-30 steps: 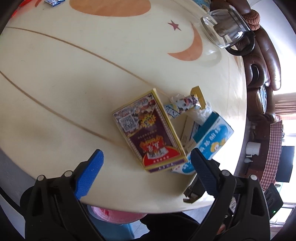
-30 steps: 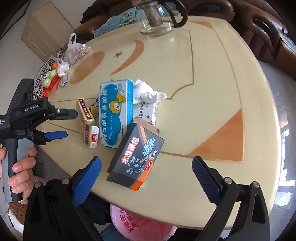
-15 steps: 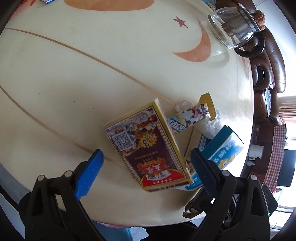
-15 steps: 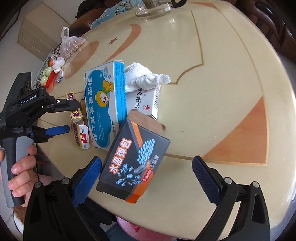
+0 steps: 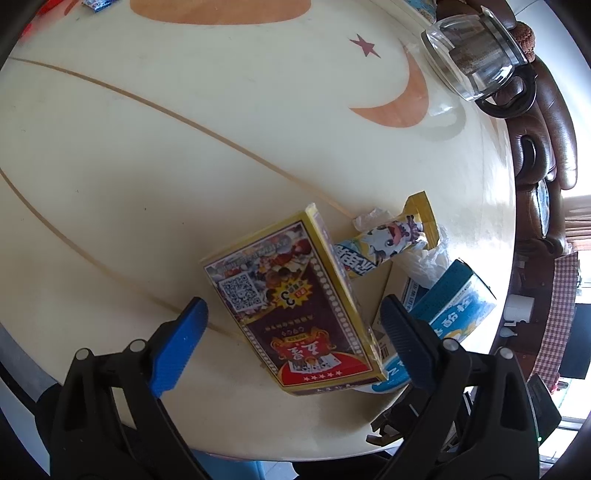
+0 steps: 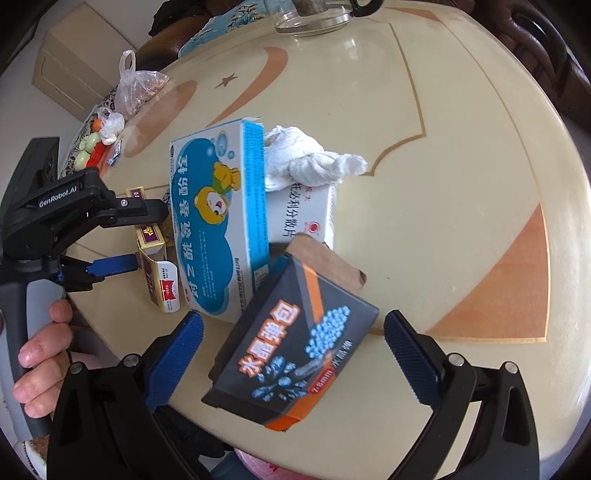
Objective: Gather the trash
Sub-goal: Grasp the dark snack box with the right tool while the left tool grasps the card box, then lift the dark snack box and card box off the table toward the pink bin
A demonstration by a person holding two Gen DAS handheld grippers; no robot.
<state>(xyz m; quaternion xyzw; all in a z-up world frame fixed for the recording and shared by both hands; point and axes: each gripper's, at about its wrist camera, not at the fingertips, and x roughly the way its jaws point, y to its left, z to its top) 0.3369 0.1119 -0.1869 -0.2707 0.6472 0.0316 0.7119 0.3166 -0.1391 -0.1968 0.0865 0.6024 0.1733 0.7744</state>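
left tool (image 5: 293,325) wide apart, straddling the card box (image 5: 295,306) at the bench (image 5: 184,147) near edge | right tool (image 6: 293,338) wide apart too, over the black box (image 6: 291,354) | nothing gripped

Our left wrist view looks down close over the table (image 5: 184,147); our right faces across it, both sharing the blue box (image 6: 218,221).

Cream table (image 6: 461,155) under boxes (image 6: 218,221)

Glass pot (image 6: 314,18) top cut off; white box (image 6: 306,214) partly hidden.
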